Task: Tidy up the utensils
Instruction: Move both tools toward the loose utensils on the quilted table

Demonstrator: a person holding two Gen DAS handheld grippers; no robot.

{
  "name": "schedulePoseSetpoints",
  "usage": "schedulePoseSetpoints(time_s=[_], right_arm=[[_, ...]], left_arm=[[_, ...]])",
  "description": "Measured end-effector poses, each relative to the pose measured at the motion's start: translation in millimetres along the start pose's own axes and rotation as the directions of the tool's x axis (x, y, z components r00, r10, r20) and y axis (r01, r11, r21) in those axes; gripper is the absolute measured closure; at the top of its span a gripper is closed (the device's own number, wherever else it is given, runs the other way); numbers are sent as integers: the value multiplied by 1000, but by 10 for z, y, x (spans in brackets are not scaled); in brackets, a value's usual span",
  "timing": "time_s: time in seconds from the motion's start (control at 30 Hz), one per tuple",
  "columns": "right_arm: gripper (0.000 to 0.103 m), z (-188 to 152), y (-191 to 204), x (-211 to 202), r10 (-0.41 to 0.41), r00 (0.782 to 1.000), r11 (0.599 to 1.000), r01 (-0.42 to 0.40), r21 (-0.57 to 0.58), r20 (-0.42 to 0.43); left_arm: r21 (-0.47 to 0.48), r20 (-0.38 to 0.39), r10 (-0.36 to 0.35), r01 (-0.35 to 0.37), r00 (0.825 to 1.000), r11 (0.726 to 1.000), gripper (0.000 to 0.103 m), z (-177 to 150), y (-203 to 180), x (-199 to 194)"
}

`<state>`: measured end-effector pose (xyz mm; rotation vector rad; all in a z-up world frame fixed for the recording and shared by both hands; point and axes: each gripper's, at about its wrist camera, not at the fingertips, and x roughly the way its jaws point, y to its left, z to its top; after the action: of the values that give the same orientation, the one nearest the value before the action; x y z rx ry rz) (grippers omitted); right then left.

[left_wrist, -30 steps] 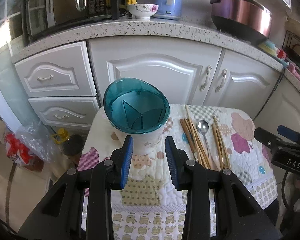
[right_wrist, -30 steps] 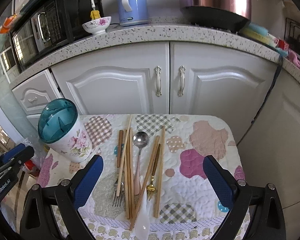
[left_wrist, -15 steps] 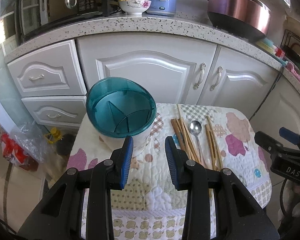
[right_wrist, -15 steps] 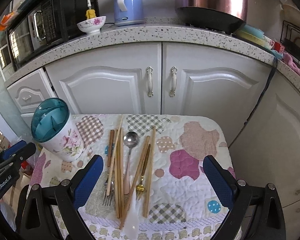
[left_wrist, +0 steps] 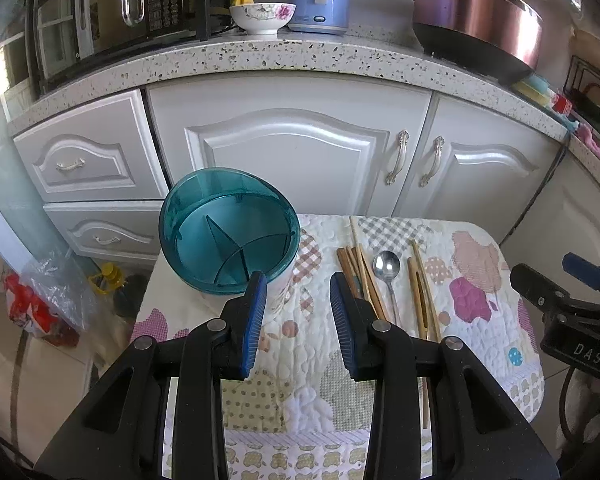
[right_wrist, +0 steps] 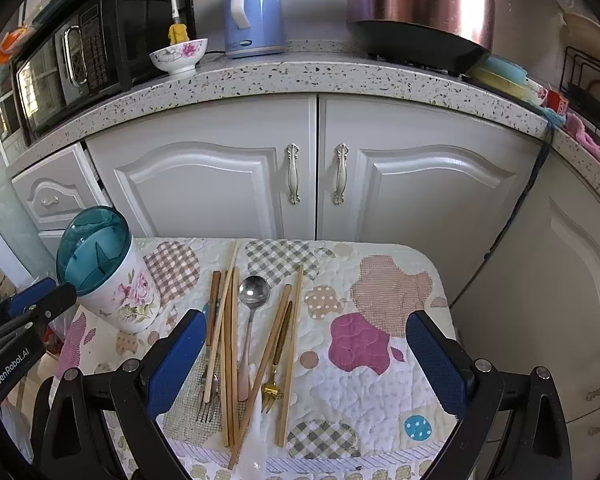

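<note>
A floral utensil holder with a teal divided top (right_wrist: 108, 280) stands at the left of the quilted table (right_wrist: 380, 392); it also shows in the left wrist view (left_wrist: 228, 240). Several wooden chopsticks (right_wrist: 230, 344), a steel spoon (right_wrist: 253, 294), a silver fork (right_wrist: 208, 396) and a gold fork (right_wrist: 274, 384) lie side by side mid-table. My left gripper (left_wrist: 298, 280) hovers just in front of the holder, jaws partly open and empty. My right gripper (right_wrist: 306, 330) is wide open and empty above the utensils' near ends.
White cabinets (right_wrist: 316, 184) stand right behind the table under a speckled counter with a microwave (right_wrist: 76, 64), bowl (right_wrist: 179, 55), kettle (right_wrist: 254, 12) and rice cooker (right_wrist: 420, 8). A plastic bag (left_wrist: 48, 300) lies on the floor at left.
The left gripper has drifted so the holder sits further left in its view. The right gripper has pulled slightly back and shifted right. Jaw openings are unchanged.
</note>
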<state>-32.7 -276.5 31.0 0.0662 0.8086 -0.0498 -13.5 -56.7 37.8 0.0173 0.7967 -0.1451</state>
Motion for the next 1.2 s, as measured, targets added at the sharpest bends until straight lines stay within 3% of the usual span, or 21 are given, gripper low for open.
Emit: schedulePoseSetpoints(time_s=[1.2], right_arm=[[4,-23,45,70,-12,1000,1000,12,-21,-25]], left_arm=[[-4,0,-6,6,1000,1000,71,22,-82,15]])
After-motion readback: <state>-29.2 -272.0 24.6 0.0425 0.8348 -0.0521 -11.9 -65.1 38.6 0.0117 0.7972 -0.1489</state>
